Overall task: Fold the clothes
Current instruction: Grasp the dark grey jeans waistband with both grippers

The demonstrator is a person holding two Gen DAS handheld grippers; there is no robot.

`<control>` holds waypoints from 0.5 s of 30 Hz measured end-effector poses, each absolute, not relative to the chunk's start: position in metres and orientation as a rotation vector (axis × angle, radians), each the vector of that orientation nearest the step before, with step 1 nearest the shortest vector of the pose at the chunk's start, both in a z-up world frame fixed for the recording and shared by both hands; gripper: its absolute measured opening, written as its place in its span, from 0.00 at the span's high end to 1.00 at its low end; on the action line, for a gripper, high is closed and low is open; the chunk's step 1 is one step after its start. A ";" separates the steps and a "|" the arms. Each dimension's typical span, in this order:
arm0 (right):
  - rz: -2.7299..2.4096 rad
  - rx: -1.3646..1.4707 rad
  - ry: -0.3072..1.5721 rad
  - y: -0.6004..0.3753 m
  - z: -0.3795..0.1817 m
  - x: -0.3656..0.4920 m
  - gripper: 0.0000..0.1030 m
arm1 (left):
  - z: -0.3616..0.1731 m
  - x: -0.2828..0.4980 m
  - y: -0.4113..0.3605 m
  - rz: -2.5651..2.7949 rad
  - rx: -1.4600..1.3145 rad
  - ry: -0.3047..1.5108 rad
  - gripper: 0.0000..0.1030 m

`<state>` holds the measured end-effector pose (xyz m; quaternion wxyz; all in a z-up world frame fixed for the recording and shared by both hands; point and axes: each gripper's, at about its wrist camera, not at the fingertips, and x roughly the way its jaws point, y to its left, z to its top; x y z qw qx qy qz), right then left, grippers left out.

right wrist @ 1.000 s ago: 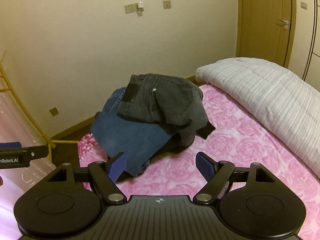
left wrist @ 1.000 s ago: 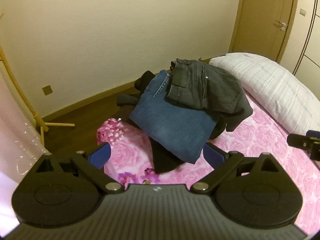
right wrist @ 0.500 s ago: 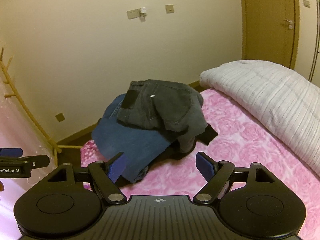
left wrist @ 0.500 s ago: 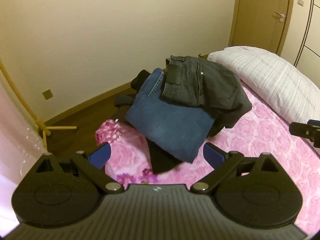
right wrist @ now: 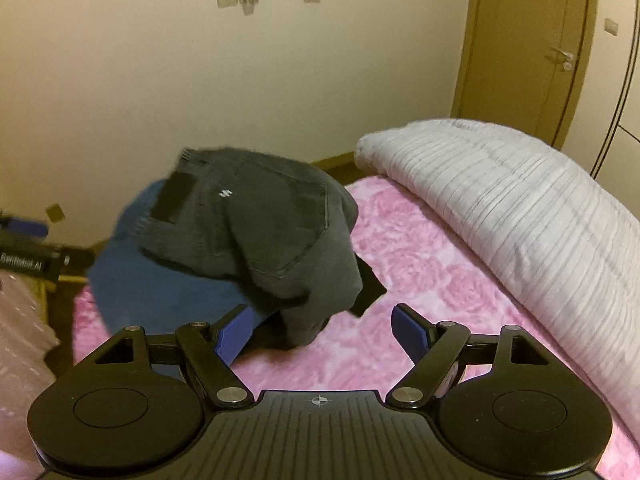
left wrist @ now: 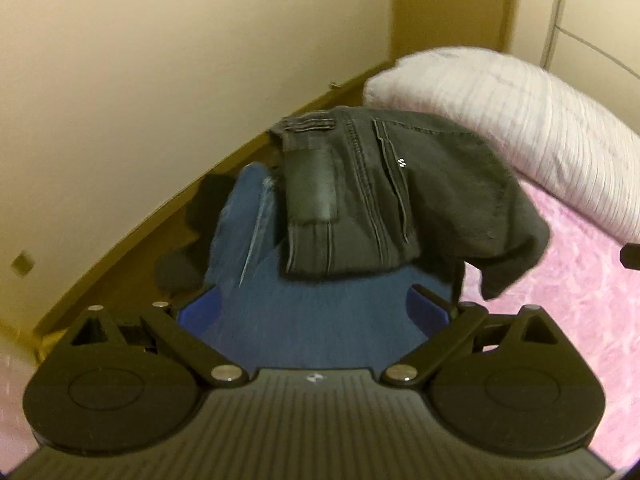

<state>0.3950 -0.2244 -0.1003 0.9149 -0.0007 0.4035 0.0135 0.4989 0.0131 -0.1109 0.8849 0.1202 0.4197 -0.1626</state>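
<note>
Jeans pile just ahead of left gripper (spread wide, empty), right gripper likewise.

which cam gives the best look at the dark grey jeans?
Left wrist: the dark grey jeans fill the centre, seams, pocket and waistband patch legible. Right wrist shows them smaller and blurrier, though their whole outline atop the blue jeans.

Cream wall, wooden door

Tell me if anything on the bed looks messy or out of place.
Yes. The dark grey jeans sit crumpled and askew atop the blue jeans, heaped at the corner of the pink floral bedspread. The blue pair overhangs the bed's edge, with black fabric spilling off beneath.
</note>
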 end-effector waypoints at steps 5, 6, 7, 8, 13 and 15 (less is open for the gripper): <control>0.016 -0.037 0.902 -0.233 -0.137 0.451 0.23 | -0.143 0.560 -0.008 -0.406 0.341 0.889 0.08; 0.020 -0.054 0.912 -0.233 -0.143 0.460 0.23 | -0.147 0.567 -0.011 -0.415 0.348 0.888 0.08; 0.025 -0.072 0.921 -0.233 -0.149 0.470 0.23 | -0.150 0.574 -0.014 -0.424 0.354 0.886 0.08; 0.033 -0.091 0.927 -0.233 -0.156 0.480 0.23 | -0.153 0.579 -0.016 -0.432 0.362 0.884 0.08; 0.079 -0.106 0.952 -0.233 -0.181 0.519 0.23 | -0.170 0.596 -0.025 -0.453 0.406 0.870 0.11; 0.089 -0.094 0.966 -0.234 -0.190 0.533 0.23 | -0.176 0.598 -0.027 -0.463 0.421 0.864 0.23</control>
